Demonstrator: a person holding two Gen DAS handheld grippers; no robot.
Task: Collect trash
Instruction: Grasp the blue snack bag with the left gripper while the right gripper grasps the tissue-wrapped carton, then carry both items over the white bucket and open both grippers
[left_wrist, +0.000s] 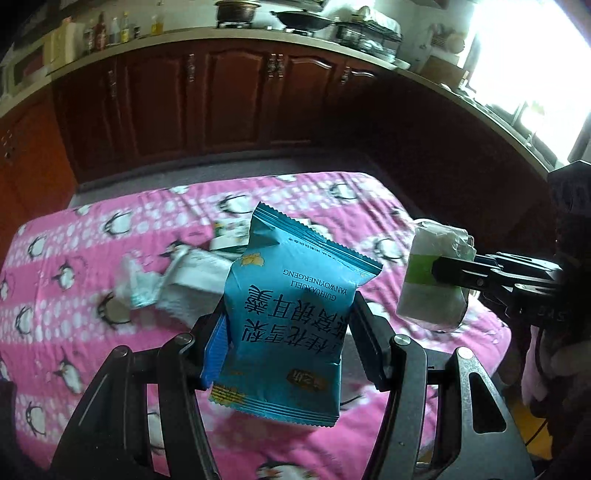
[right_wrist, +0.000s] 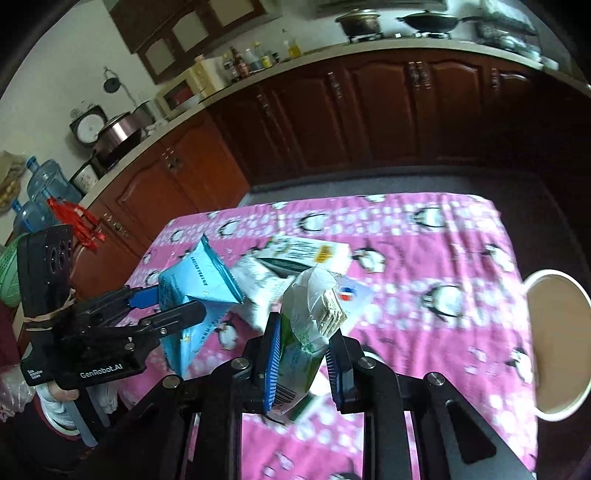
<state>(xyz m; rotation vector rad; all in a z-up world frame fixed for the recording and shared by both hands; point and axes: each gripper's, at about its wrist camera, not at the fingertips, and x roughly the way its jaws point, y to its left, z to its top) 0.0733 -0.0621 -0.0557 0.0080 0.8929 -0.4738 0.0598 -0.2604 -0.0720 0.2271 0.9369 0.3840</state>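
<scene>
Left tool is clamped on the blue pouch, right tool on a torn green-and-white wrapper with crackers showing; I hold both clear above the desk so they can go to a bin, I judge. Each packet's long axis runs along my tool's fingers, crimped or torn end pointing away. More wrappers lie beyond, a paper cup near the right edge.
</scene>
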